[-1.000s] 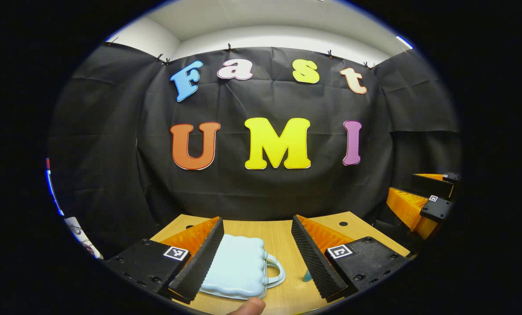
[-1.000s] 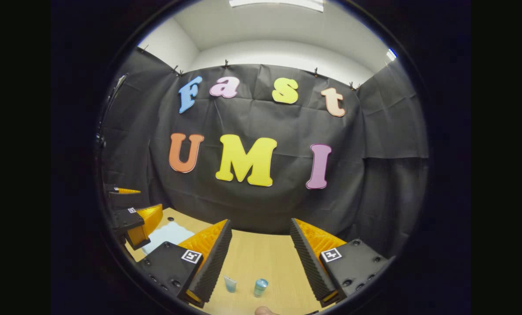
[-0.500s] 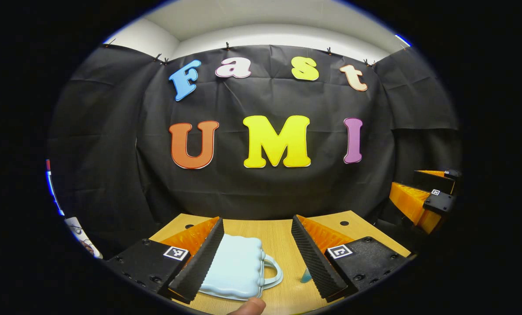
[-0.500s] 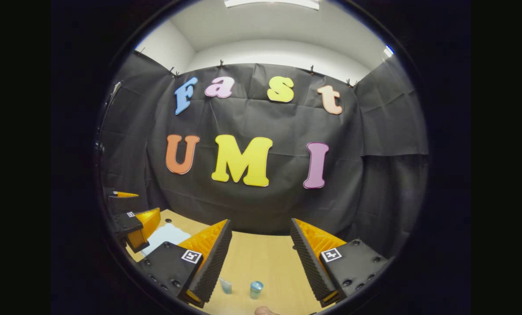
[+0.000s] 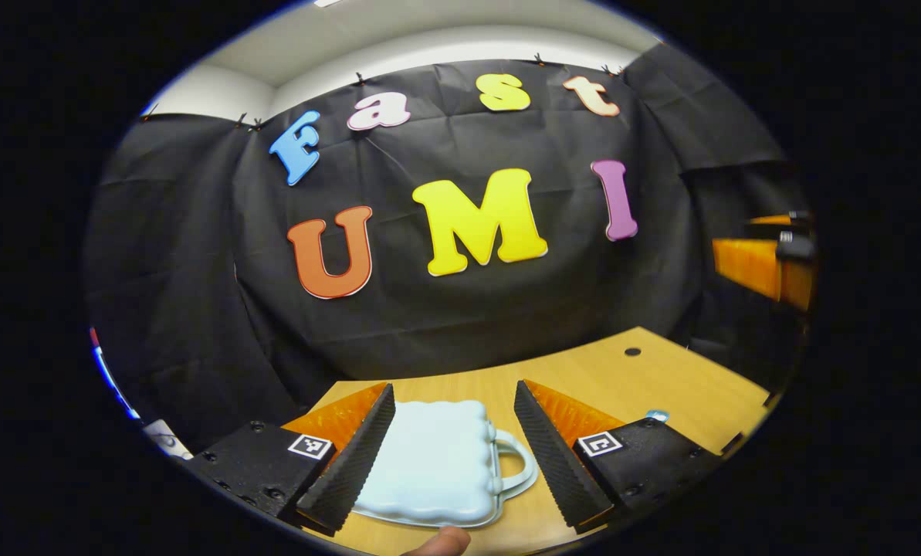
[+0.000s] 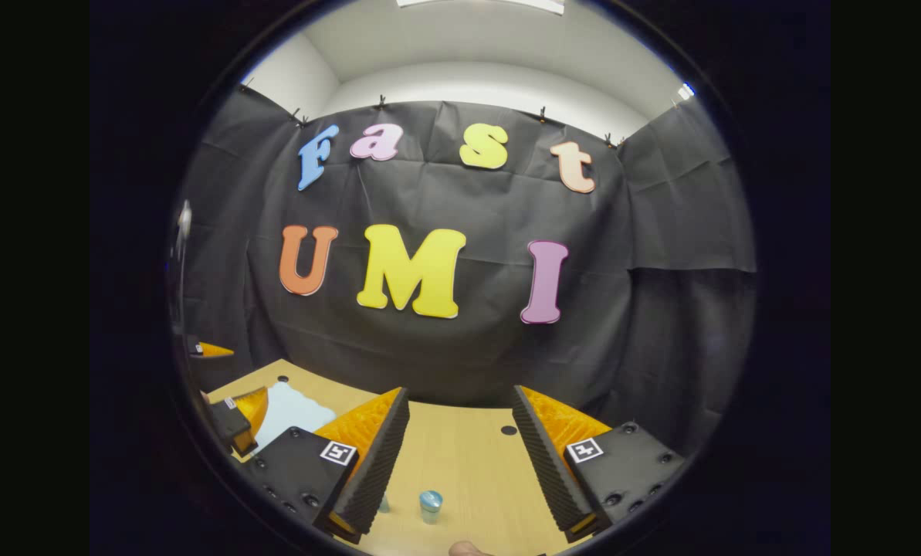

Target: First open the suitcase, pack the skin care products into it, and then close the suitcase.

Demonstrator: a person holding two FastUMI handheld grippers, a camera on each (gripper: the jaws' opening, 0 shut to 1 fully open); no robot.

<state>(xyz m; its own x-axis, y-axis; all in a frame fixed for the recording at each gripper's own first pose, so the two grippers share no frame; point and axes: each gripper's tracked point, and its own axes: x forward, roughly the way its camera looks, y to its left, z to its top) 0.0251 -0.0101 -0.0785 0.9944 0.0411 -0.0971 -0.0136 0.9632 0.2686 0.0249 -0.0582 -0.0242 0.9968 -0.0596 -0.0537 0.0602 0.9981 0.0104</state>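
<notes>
A small pale blue suitcase (image 5: 437, 463) lies flat and closed on the wooden table (image 5: 645, 382), its handle (image 5: 520, 467) pointing right. My left gripper (image 5: 454, 455) hangs open above it, the case showing between the fingers. In the right gripper view the same suitcase (image 6: 290, 408) lies at far left. My right gripper (image 6: 460, 455) is open over the table (image 6: 460, 452), with a small blue-capped bottle (image 6: 430, 506) standing between its fingers. A second small product (image 6: 384, 506) peeks out beside the left finger. A bit of blue (image 5: 657, 415) shows by the left gripper's right finger.
The right gripper (image 5: 769, 262) appears at the right edge of the left gripper view, and the left gripper (image 6: 232, 413) at the left edge of the right gripper view. The table has small dark holes (image 5: 632, 351). A fingertip (image 5: 441, 540) shows at the bottom.
The left gripper has tilted and shifted, so more of the suitcase handle shows between its fingers. The right gripper moved a little forward; the bottle now sits lower and more to the left.
</notes>
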